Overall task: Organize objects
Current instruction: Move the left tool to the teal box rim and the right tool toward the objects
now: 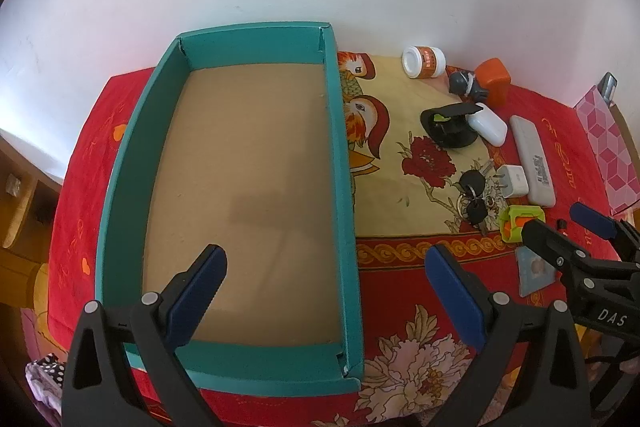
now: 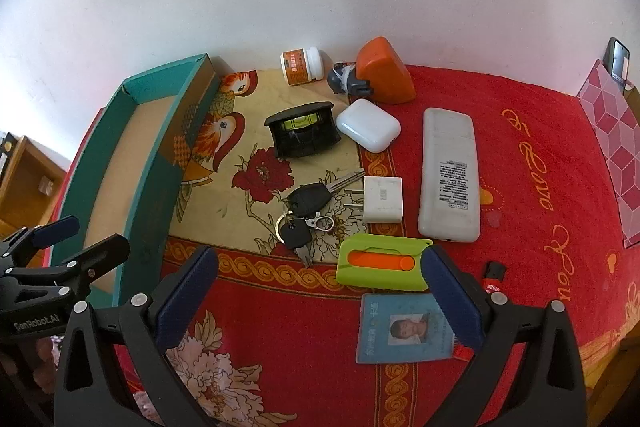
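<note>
An empty teal box with a tan floor lies on the red cloth; it also shows at the left of the right wrist view. My left gripper is open over the box's near right wall. My right gripper is open and empty, low over the cloth, with a green and orange cutter and an ID card by its right finger. Beyond lie keys, a white plug, a white remote, a white case, a black level, a pill bottle, a grey figurine and an orange block.
A small red and black item lies right of the cutter. A pink patterned box stands at the table's right edge. The white wall runs just behind the table. Wooden furniture stands to the left.
</note>
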A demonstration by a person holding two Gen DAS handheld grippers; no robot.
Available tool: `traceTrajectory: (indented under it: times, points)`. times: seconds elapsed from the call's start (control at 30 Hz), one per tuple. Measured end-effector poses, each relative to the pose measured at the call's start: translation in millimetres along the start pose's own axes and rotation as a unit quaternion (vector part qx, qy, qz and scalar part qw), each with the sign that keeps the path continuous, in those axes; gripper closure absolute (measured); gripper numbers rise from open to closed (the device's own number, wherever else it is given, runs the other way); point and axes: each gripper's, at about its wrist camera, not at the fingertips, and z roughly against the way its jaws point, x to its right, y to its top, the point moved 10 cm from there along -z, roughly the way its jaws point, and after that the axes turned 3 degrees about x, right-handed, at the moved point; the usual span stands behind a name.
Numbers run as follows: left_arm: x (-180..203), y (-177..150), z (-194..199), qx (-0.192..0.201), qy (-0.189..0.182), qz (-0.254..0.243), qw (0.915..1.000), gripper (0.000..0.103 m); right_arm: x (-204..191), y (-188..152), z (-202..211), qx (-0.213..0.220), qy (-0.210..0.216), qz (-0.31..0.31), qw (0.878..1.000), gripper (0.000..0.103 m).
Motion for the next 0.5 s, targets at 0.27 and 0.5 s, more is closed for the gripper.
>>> traceTrajectory:
  times: [0.27, 0.5]
  points:
    - [-13, -3, 1, -0.002, 0.006, 0.007, 1.0000, 0.003, -1, 0, -6, -0.005, 0.001, -0.005, 1.000, 0.000]
    - [-17, -5, 2, -0.003, 0.006, 0.011, 0.9999, 0.003, -7, 0, -7, -0.009, 0.002, -0.001, 1.000, 0.000]
